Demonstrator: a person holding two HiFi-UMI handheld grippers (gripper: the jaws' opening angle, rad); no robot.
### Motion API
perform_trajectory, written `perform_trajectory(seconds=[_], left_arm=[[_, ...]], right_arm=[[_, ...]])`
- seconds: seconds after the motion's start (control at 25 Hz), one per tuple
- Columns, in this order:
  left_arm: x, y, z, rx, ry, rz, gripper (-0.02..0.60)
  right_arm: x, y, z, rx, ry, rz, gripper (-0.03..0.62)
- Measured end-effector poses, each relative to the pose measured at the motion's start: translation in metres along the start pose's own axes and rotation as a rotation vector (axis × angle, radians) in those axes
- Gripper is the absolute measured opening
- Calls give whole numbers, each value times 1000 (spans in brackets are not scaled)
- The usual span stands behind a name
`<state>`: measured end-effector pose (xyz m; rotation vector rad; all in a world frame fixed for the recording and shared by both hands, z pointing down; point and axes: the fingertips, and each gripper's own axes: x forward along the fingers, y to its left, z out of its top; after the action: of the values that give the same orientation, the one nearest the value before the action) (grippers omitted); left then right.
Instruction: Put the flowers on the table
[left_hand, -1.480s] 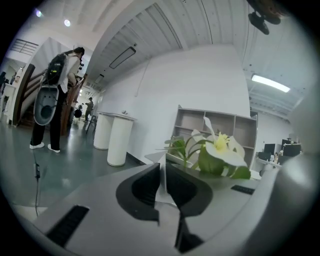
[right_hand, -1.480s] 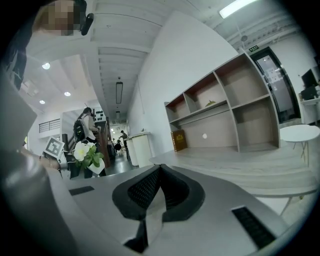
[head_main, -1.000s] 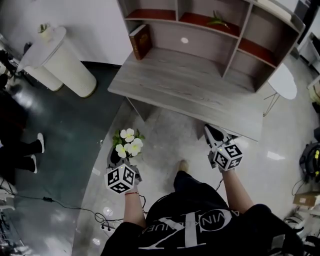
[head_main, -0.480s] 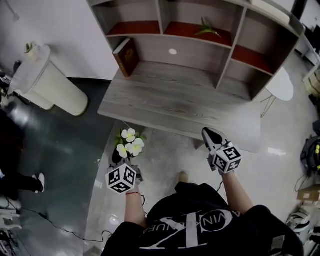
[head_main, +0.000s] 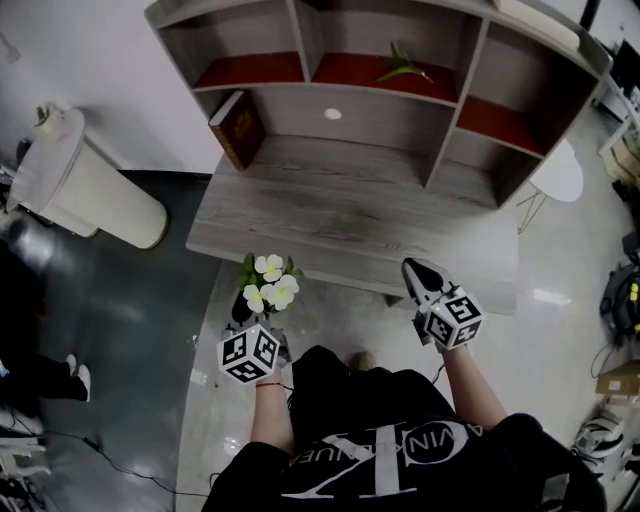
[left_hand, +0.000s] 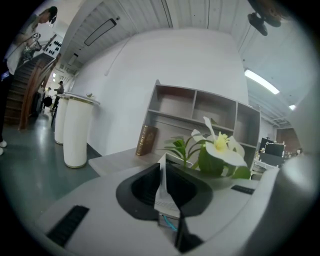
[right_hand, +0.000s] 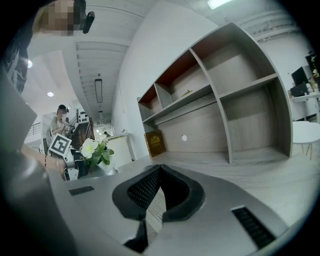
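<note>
Head view: left gripper (head_main: 243, 312) clamps the flowers (head_main: 271, 284) near the table (head_main: 350, 205) edge; right gripper (head_main: 420, 275) is closed, empty.

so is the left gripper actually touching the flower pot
Touching. The left gripper view shows the left gripper with jaws closed on the thin white rim of the flower pot, white flowers just beyond.

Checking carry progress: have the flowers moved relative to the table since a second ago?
Yes. The flowers have come forward, from well short of the table to its front edge.
</note>
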<state>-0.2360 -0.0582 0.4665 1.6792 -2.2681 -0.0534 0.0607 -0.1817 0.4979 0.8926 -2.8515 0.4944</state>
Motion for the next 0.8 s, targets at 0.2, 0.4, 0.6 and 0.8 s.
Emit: perform_trajectory(seconds=[0.2, 0.4, 0.6, 0.8], left_arm=[[33, 4, -2, -13, 33, -27, 37], [90, -3, 11, -21, 50, -102, 37], [144, -14, 19, -1, 91, -193, 37], [183, -11, 18, -2, 140, -236, 37]], right_arm=[[13, -9, -1, 17, 5, -30, 11], [34, -26, 11, 31, -2, -86, 11], [60, -40, 21, 46, -7, -145, 11], [86, -47, 19, 66, 16, -175, 11]])
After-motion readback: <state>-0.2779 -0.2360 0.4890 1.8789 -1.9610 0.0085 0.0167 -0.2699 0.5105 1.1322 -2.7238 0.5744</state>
